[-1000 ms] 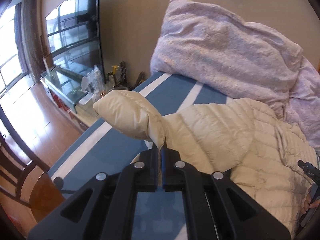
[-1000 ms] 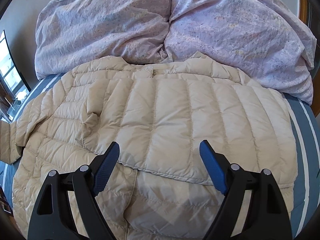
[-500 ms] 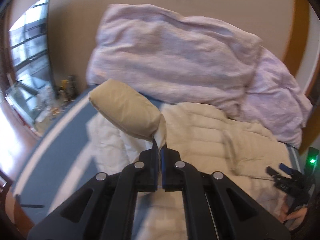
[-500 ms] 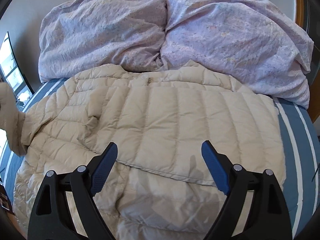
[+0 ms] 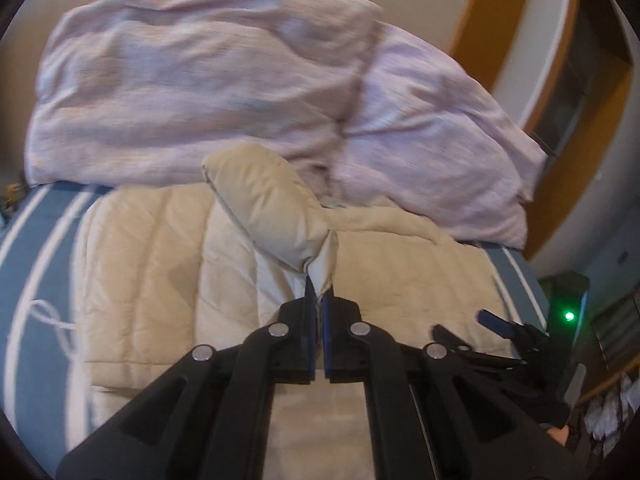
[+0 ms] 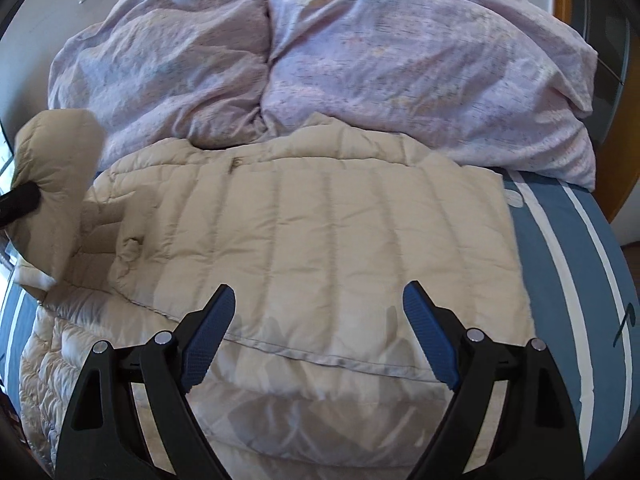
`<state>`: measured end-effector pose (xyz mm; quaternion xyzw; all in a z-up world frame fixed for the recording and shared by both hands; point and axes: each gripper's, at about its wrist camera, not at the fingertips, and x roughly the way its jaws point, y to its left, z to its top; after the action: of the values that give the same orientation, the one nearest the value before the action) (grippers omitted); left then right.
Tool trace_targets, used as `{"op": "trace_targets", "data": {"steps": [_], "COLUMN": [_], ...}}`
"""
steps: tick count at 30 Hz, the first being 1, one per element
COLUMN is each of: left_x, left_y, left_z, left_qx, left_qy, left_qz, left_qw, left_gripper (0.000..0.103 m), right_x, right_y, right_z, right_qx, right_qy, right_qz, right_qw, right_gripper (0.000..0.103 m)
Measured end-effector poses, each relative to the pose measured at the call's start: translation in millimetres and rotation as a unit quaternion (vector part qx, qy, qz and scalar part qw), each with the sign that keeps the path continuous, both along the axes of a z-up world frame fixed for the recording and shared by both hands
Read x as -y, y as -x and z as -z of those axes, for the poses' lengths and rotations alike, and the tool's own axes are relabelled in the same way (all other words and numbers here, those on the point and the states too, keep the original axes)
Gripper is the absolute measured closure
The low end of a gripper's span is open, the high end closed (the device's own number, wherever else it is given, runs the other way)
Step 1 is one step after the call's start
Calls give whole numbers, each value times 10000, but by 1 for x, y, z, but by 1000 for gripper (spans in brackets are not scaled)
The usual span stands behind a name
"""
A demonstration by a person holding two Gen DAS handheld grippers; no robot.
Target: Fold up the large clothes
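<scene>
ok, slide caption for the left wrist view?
Left gripper shut on beige jacket sleeve, lifted above the jacket body on the bed.

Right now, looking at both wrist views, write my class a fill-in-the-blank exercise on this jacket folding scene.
1. The left gripper is shut on the jacket's ____.
2. The right gripper has its fingers ____ above the jacket.
3. The jacket lies on a striped bed coloured white and ____.
4. Behind the jacket sits a heaped ____ duvet.

Missing words: sleeve; open; blue; lilac
</scene>
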<state>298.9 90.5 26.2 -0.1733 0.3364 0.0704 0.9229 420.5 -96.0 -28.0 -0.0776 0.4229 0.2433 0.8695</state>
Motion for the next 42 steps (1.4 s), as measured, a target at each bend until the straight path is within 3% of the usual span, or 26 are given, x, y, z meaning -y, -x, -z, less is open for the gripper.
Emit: {"op": "trace_targets", "data": {"steps": [9, 11, 13, 16, 18, 20, 23, 26, 29, 34, 42], "left_x": [55, 53, 48, 34, 19, 1, -21, -40, -51, -66, -70], "left_y": [-36, -36, -33, -20, -13, -5, 2, 8, 8, 4, 5], "left_z": [20, 23, 24, 19, 17, 19, 26, 39, 51, 76, 93], "left_qx": [-195, -241, -220, -122, -150, -237, -412, -645, -827, -1102, -1192], "left_qy": [303, 381, 442, 344, 228, 76, 22, -119, -251, -288, -317], "left_qz": [724, 699, 660, 486, 324, 88, -167, -371, -481, -580, -574], "left_qw": [9967, 9965, 9966, 9982, 9991, 9997, 9990, 9972, 9951, 9918, 9907], "left_gripper": [97, 87, 60, 46, 45, 45, 45, 45, 45, 45, 45], "right_x": [26, 27, 27, 24, 19, 10, -12, -36, -50, -53, -45], "right_y": [-7, -6, -4, 1, 5, 7, 9, 11, 12, -1, -12], "right_z": [1, -1, -3, -13, -20, -25, -24, -17, -6, 21, 42], "right_qx": [8, 10, 32, 101, 105, -7, -296, -384, -441, -724, -1159], "right_qy": [18, 1, -25, -200, -390, -595, -847, -808, -681, -317, -288], "right_qz": [328, 347, 347, 273, 128, -111, -489, -692, -796, -458, -167], "right_qw": [9995, 9994, 9994, 9994, 9991, 9982, 9948, 9936, 9935, 9958, 9927], "right_gripper": [15, 15, 16, 17, 26, 44, 63, 72, 79, 89, 89]}}
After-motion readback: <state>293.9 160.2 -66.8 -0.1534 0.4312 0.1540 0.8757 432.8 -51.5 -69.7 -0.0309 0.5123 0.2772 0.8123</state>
